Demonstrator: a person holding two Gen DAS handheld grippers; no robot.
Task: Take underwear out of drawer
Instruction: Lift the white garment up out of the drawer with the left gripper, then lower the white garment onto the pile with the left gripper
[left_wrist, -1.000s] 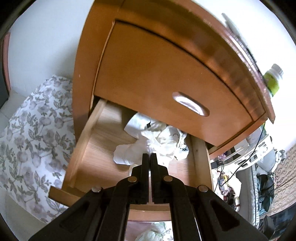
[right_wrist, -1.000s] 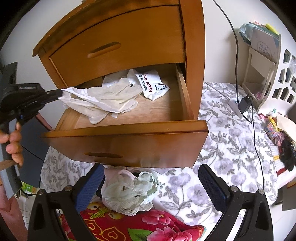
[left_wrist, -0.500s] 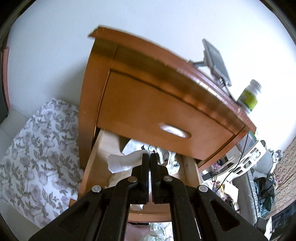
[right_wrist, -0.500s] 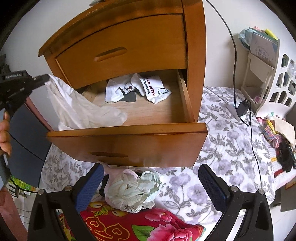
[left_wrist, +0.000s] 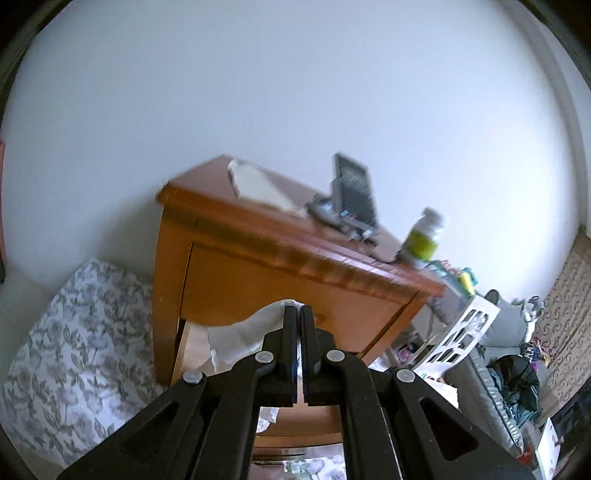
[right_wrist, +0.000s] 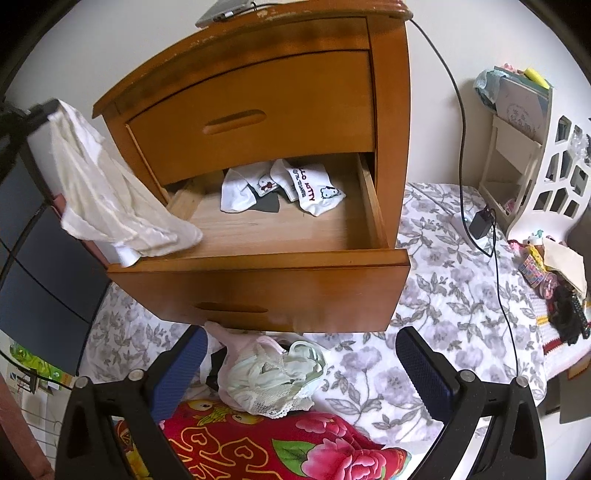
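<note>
My left gripper (left_wrist: 299, 310) is shut on a cream-white piece of underwear (left_wrist: 245, 338), pinched by one corner. In the right wrist view that same underwear (right_wrist: 110, 195) hangs from the left gripper (right_wrist: 50, 109) at the upper left, and its lower end trails over the left front corner of the open bottom drawer (right_wrist: 258, 280). White printed garments (right_wrist: 295, 184) lie at the back of the drawer. My right gripper (right_wrist: 299, 369) stands open and low in front of the drawer, above a pile of pale lace underwear (right_wrist: 273, 380).
The wooden nightstand (right_wrist: 258, 85) has its upper drawer closed; a phone on a stand (left_wrist: 351, 195), a paper and a green-labelled bottle (left_wrist: 423, 240) sit on top. A black cable with a charger (right_wrist: 480, 225) runs down on the right. A white cut-out rack (right_wrist: 535, 147) stands at the right, on floral bedding (right_wrist: 443, 295).
The left gripper has risen and tilted up, pulling the cream underwear up and out to the drawer's left corner. The right gripper has barely moved.
</note>
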